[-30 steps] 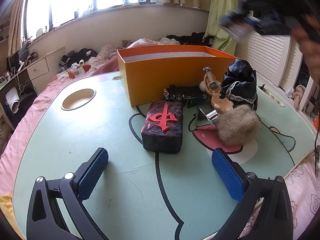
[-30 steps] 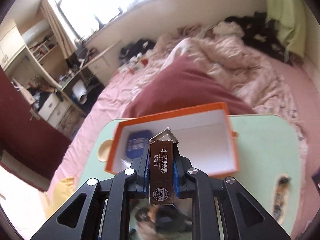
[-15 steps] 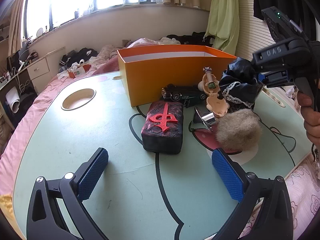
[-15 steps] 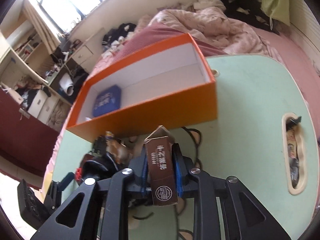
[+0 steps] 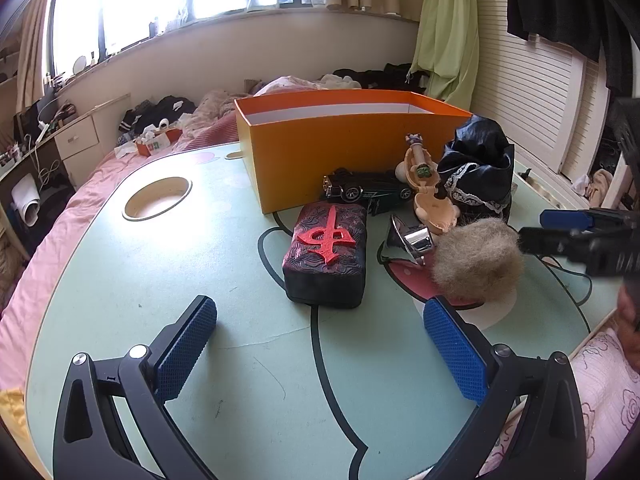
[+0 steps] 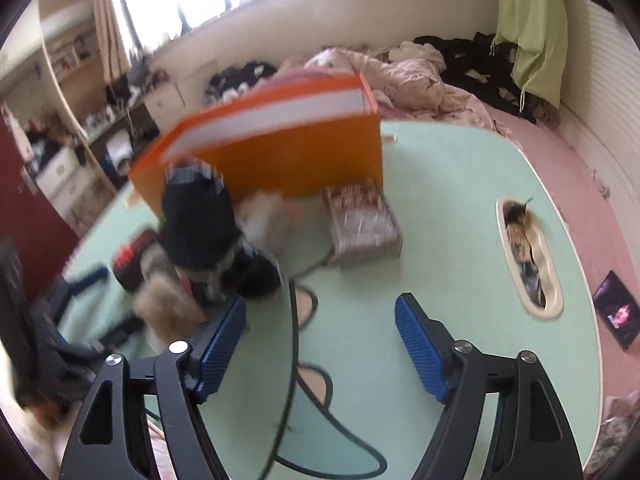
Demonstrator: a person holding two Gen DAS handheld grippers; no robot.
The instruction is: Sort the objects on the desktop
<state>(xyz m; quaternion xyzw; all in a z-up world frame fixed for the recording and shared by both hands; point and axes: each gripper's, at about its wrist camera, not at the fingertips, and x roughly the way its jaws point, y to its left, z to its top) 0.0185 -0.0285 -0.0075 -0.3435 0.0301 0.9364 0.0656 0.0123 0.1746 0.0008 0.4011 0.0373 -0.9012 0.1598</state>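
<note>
On my green table (image 5: 120, 280), a black car (image 5: 368, 190), a doll (image 5: 476, 168) and a fluffy ball (image 5: 476, 264) crowd beside the orange box (image 5: 340, 152). The dark block (image 5: 326, 256) with a red sign lies flat before my left gripper (image 5: 320, 344), jaws apart. My right gripper (image 6: 320, 338) is opening, nothing inside.

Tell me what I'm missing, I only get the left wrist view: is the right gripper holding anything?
Observer: No. The right gripper has nothing between its jaws, and they are opening.
Operator: What lies ahead of it?
Observer: A small patterned box lies on the table, close to the front wall of the orange box near its corner. Blur hides whether they touch.
Operator: Anything off the table?
Observer: A dark flat thing, perhaps a phone, lies on the pink bedding beyond the table's edge.
</note>
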